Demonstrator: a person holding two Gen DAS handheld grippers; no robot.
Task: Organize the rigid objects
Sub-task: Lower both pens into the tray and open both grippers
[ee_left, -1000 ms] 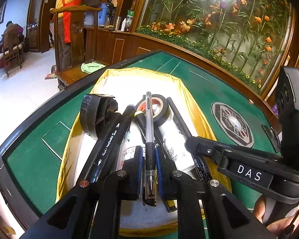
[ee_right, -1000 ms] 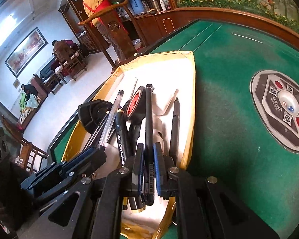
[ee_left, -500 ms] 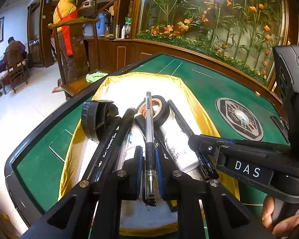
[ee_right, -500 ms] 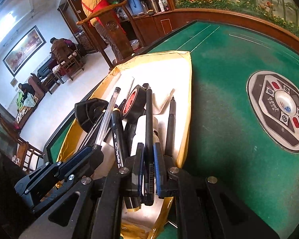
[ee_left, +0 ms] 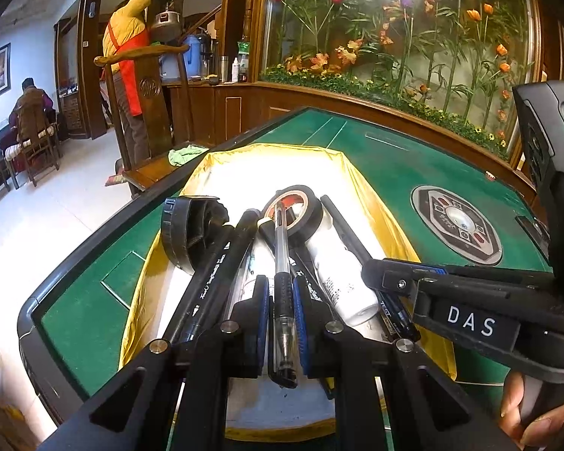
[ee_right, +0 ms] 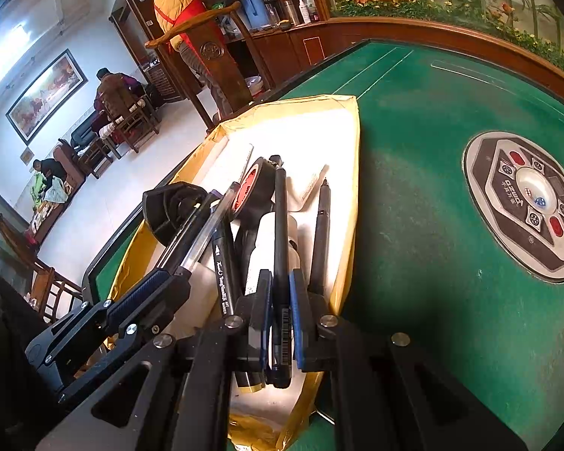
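My left gripper (ee_left: 281,293) is shut on a clear gel pen (ee_left: 281,240) with a black grip; the pen points away over the pile. My right gripper (ee_right: 281,293) is shut on a slim black pen (ee_right: 281,218). Both hover over a yellow-edged white mat (ee_left: 372,195) on the green table. On the mat lie a black tape roll (ee_left: 300,210), a black marker (ee_left: 214,274), a white bottle (ee_left: 338,278) and a round black part (ee_left: 184,233). A second black pen (ee_right: 321,225) lies just right of my held one. The right gripper (ee_left: 379,282) shows beside the left; the left gripper (ee_right: 169,285) shows at lower left.
The green felt table (ee_right: 432,225) has a raised control panel (ee_right: 530,195) at its middle and a dark rim (ee_left: 56,300) on the left. A wooden chair (ee_left: 146,86) and a person in an orange apron stand beyond the far edge. A hand (ee_left: 526,409) grips the right handle.
The left gripper has rolled slightly with the clear pen still in it, so its view tilts. The right gripper and its black pen have stayed put.
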